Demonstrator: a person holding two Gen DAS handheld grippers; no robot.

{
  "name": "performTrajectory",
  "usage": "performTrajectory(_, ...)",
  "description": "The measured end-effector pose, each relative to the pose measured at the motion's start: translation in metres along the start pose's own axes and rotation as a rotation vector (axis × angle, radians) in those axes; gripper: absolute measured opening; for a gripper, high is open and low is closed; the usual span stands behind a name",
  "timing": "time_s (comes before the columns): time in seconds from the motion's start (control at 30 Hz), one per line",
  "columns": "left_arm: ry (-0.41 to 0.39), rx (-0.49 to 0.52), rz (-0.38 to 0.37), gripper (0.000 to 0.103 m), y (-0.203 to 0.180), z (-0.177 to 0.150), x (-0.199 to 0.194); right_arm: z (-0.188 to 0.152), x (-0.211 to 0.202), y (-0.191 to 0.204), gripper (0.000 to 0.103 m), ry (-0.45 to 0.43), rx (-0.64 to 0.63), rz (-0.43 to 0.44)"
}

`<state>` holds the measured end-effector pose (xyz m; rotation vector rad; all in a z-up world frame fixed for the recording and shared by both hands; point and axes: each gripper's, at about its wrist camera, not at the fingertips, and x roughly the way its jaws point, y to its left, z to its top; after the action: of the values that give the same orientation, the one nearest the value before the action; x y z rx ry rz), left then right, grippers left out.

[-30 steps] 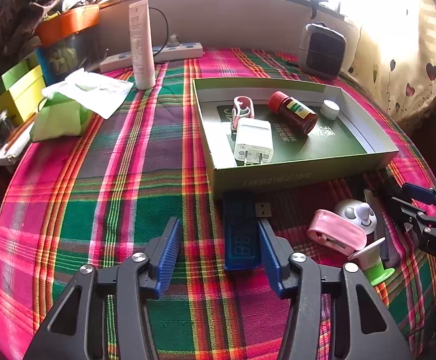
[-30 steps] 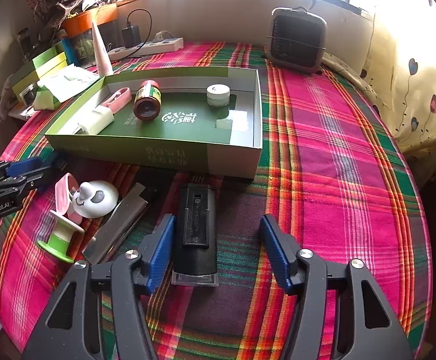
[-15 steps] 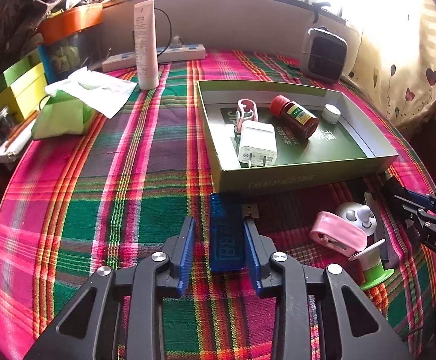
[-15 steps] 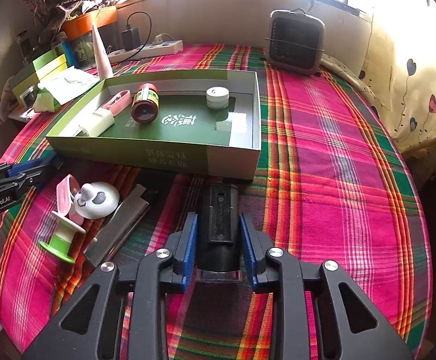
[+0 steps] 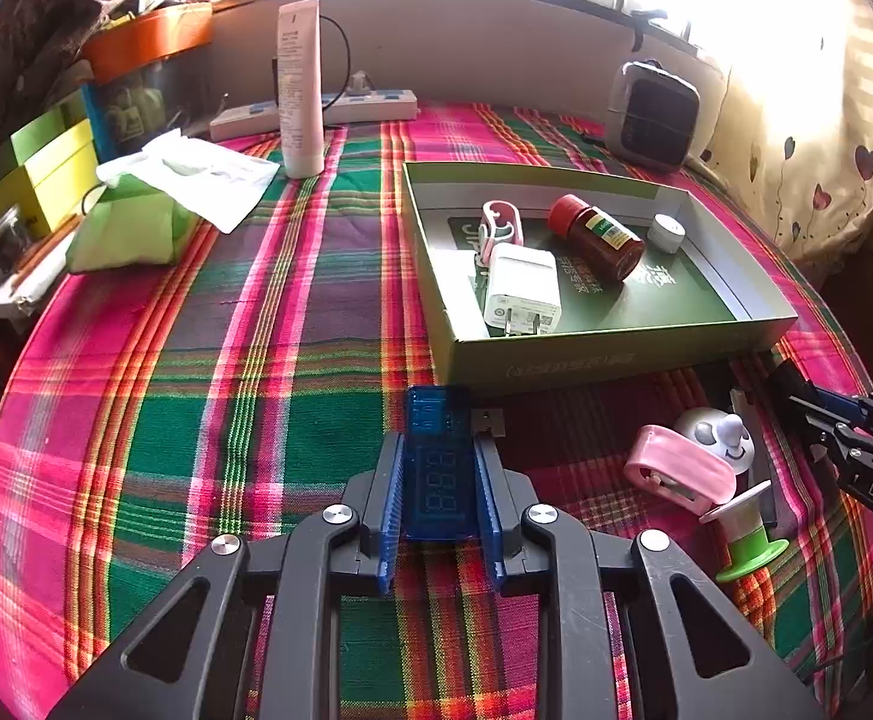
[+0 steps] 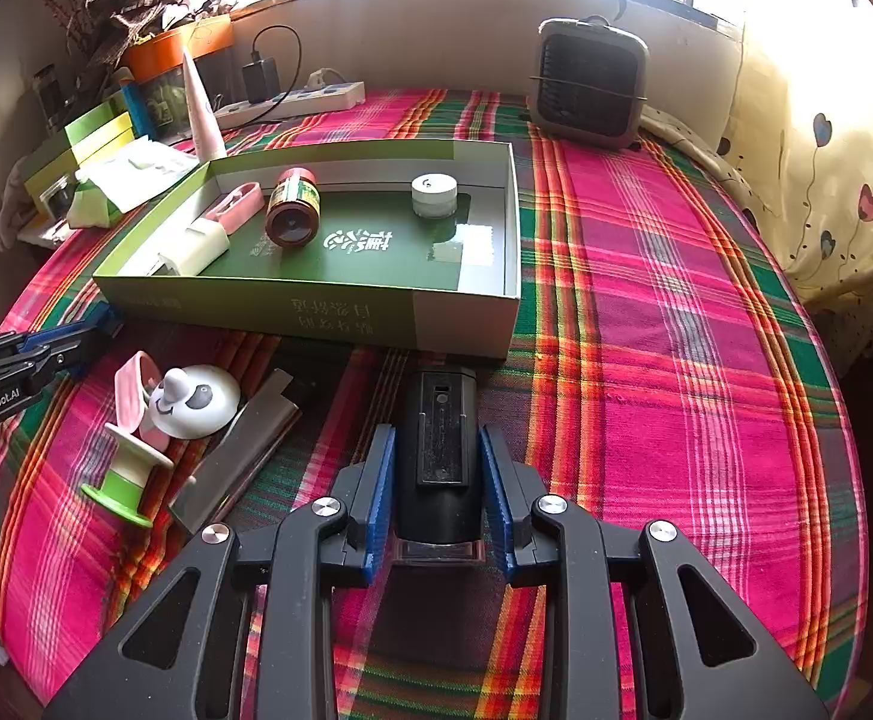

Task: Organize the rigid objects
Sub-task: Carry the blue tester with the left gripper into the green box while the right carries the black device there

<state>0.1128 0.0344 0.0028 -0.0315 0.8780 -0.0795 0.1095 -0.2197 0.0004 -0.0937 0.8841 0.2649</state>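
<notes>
Both tongs are closed on something. Our left gripper [image 5: 440,468] pinches a translucent blue USB meter with a digit display [image 5: 440,450] between its blue pads, the meter lying on the cloth just short of the box's near wall. Our right gripper [image 6: 436,480] squeezes a black cylindrical device with a flat clip plate on top [image 6: 440,450], which likewise lies on the cloth with its far end near the box's front wall.

Beneath everything we see the pink, green and orange plaid tablecloth [image 6: 646,330]. On it sits the shallow green cardboard box with a dark green floor [image 5: 586,360]. Inside the box lie a white square wall charger [image 5: 523,288], a brown bottle with a red cap on its side [image 5: 598,234], a pink and white clip [image 5: 499,225] touching the charger's far end, and a small white round jar [image 6: 434,195] standing apart toward the far side.

Between the two grippers, outside the box, we find a flat grey metal bar [image 6: 232,450], a white round panda-faced gadget [image 6: 193,399], a pink plastic loop [image 5: 679,474] leaning against the panda piece, and a white spool on a green base [image 6: 124,480], tilted.
</notes>
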Motion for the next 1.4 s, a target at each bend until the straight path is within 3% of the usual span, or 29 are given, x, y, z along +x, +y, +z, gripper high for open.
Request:
performTrajectory(0.73, -0.002, -0.005, -0.022, 0.021, -0.001, -0.001, -0.003, 0.0, -0.006, -0.003, 0.029, -0.02, 0.018, 0.02)
performTrajectory(1.4, -0.058, -0.001, -0.06, 0.021, -0.002, 0.012, -0.03, 0.007, -0.024, -0.001, 0.028, -0.072, 0.022, 0.039)
